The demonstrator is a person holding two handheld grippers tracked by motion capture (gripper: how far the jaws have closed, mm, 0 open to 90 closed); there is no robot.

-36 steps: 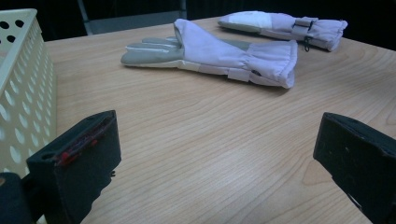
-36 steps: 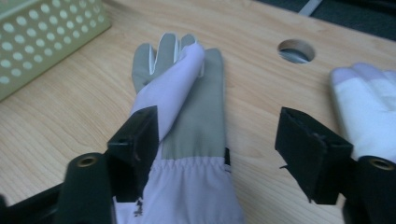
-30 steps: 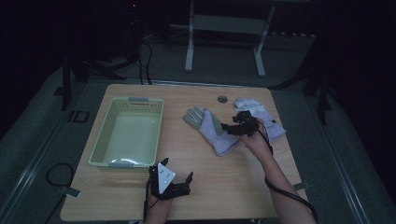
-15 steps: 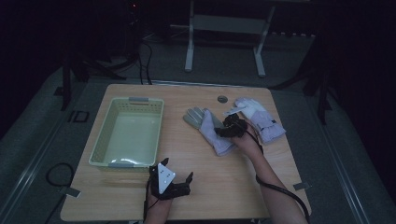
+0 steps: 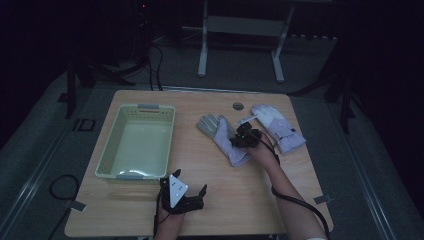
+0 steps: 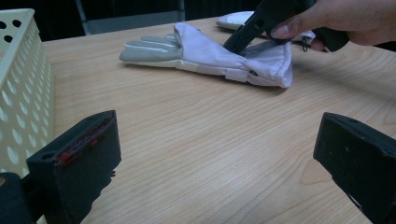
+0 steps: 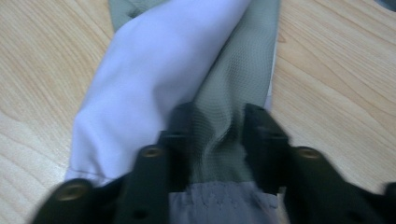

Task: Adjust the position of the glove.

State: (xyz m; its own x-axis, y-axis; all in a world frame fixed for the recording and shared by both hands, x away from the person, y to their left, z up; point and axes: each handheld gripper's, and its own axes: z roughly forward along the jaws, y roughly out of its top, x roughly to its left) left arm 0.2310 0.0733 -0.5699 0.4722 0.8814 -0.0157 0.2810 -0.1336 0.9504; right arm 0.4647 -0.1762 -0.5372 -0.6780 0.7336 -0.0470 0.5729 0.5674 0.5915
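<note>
Right gripper [image 5: 239, 138] is sitting on the near glove [image 5: 223, 138] at mid-table, its jaws having just been closing, now pinching a ridge of the grey palm fabric [image 7: 219, 135] between them. Left gripper [image 5: 182, 196] is resting wide open and empty at the near edge, well apart from the glove, so the right hand is plainly the nearer. Glove's long axis is running from far left, fingers, to near right, cuff. Basket [image 5: 111, 156] is lying to the left, the second glove [image 5: 277, 126] just right. Right gripper view is showing the bunched fabric; left gripper view is showing the glove's white cuff [image 6: 273, 65] lying flat.
</note>
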